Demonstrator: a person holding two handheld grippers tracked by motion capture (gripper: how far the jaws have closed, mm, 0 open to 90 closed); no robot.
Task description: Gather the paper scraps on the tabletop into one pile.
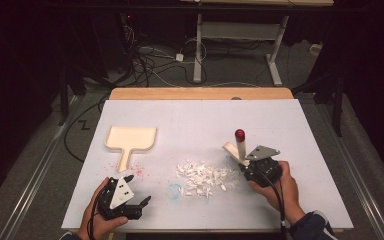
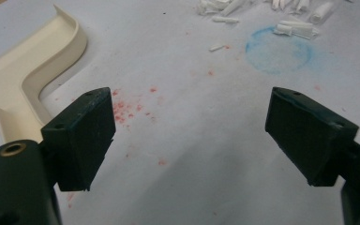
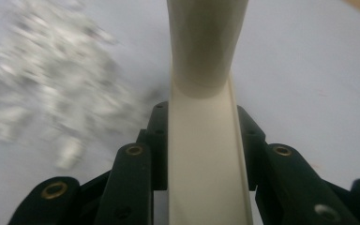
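Note:
A cream dustpan [image 1: 130,137] lies flat at the left of the white sheet, handle toward me; its rim [image 2: 23,79] also shows in the left gripper view. A pile of white scraps [image 1: 202,179] sits mid-table, and is blurred [image 3: 42,84] in the right gripper view. My right gripper [image 1: 245,164] is shut on a cream tool with a red knob [image 1: 239,142], just right of the pile; the cream shaft [image 3: 206,154] runs up between the jaws. My left gripper [image 1: 139,189] stands open near the front left, jaws wide apart over bare sheet [image 2: 190,136].
A faint blue ring [image 1: 175,190] marks the sheet beside the pile, seen too in the left gripper view [image 2: 278,49]. Red specks [image 2: 126,110] dot the sheet near the dustpan handle. The wooden table edge [image 1: 200,93] runs along the back; cables lie on the floor beyond.

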